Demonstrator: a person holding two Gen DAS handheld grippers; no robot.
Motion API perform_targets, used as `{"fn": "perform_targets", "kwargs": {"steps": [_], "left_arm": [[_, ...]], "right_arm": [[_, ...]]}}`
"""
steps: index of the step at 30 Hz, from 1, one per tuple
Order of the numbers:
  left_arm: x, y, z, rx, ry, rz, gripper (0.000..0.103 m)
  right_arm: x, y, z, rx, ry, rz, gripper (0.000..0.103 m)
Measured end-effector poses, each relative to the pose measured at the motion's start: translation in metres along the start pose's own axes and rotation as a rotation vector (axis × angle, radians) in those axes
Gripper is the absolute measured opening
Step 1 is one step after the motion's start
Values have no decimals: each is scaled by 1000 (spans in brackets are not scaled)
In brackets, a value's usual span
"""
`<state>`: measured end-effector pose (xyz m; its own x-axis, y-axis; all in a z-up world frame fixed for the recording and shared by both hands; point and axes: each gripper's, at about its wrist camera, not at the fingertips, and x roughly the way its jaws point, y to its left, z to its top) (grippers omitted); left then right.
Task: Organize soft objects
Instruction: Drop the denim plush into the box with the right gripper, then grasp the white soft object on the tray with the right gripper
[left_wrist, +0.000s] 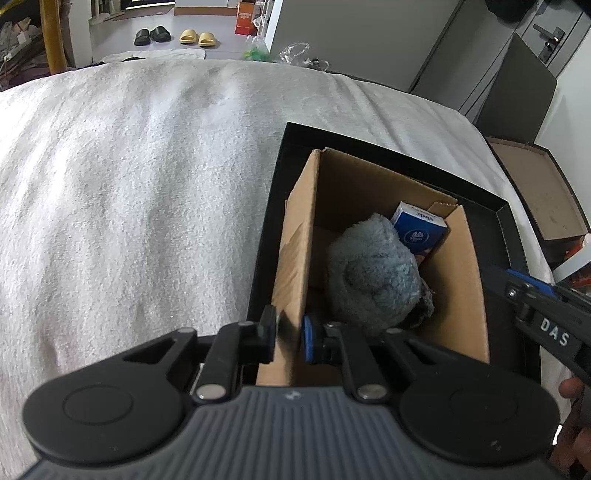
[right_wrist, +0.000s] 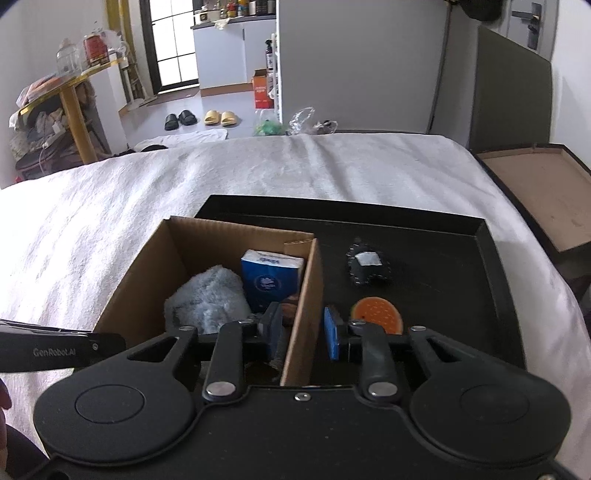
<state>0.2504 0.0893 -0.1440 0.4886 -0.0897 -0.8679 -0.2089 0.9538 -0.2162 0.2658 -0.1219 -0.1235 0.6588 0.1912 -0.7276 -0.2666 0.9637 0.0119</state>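
A brown cardboard box (left_wrist: 454, 295) (right_wrist: 147, 280) stands in a black tray (left_wrist: 491, 214) (right_wrist: 443, 258) on the white bed. Inside it lie a fluffy grey-blue soft toy (left_wrist: 373, 273) (right_wrist: 210, 295) and a blue tissue pack (left_wrist: 419, 229) (right_wrist: 269, 277). My left gripper (left_wrist: 290, 338) straddles the box's left wall, with a small gap at the pads. My right gripper (right_wrist: 301, 332) straddles the box's right wall, with a wider gap between the jaws. On the tray right of the box lie a black pouch with a white patch (right_wrist: 367, 267) and an orange round soft piece (right_wrist: 378, 314).
The white blanket (left_wrist: 129, 184) (right_wrist: 92, 229) covers the bed to the left and beyond. A brown shallow box lid (right_wrist: 543, 199) sits off the bed at the right. Slippers (right_wrist: 207, 118) and plastic bags (right_wrist: 295, 122) lie on the floor beyond.
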Motion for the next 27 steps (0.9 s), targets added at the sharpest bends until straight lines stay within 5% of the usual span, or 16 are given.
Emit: {"fn": "perform_targets", "kwargs": {"steps": [4,8,12,27], "left_arm": [[-2,-1,1,4,2,12,23],[-5,-1,1,-11,-4,22,45],[-12,-6,-1,6,-26,51,55],[-21,-25,-15,55,-29,152,69]], "right_arm": [[-8,-12,-4,27,-17,-7,31],[-12,-25,-11,54,-13,-5,32],[-12,-39,-19,78,-3,0,33],[-1,-72,-58,176,79,62,54]]}}
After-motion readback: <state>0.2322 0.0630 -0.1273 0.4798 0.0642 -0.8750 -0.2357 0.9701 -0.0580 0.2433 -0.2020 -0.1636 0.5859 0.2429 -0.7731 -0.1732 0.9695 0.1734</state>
